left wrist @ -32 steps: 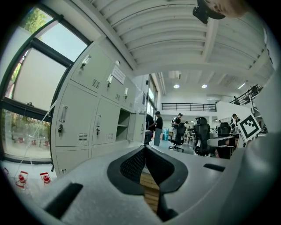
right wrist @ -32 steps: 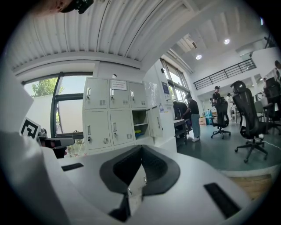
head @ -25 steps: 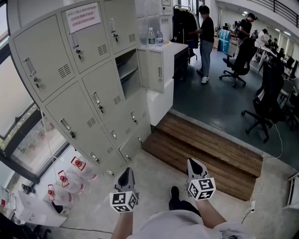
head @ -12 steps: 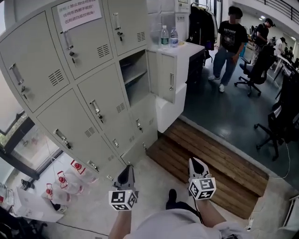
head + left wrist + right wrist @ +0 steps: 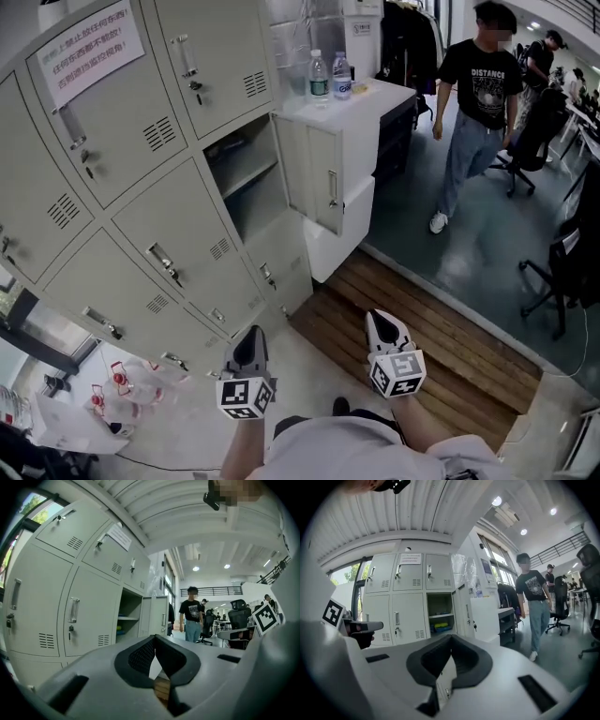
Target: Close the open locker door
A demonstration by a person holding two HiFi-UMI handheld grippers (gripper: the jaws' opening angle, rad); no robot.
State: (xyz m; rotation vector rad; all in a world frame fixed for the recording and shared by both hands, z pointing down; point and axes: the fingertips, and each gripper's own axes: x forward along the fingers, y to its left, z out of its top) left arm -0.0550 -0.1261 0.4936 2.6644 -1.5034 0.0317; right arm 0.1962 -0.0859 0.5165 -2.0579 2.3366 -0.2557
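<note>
Head view: left tongs (image 5: 252,336) and right tongs (image 5: 382,321) clenched, empty, well short of the open locker door (image 5: 314,178); approach first, then push.

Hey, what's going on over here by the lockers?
Someone facing a bank of grey lockers holds a left tool and a right tool, both shut and empty. One locker door hangs open, well ahead of both tools, so nothing touches it yet. A bystander is nearby.

Notice (image 5: 86,52) print too small to read; shelf items (image 5: 440,626) in open locker (image 5: 440,603) blurry, can't ID.
</note>
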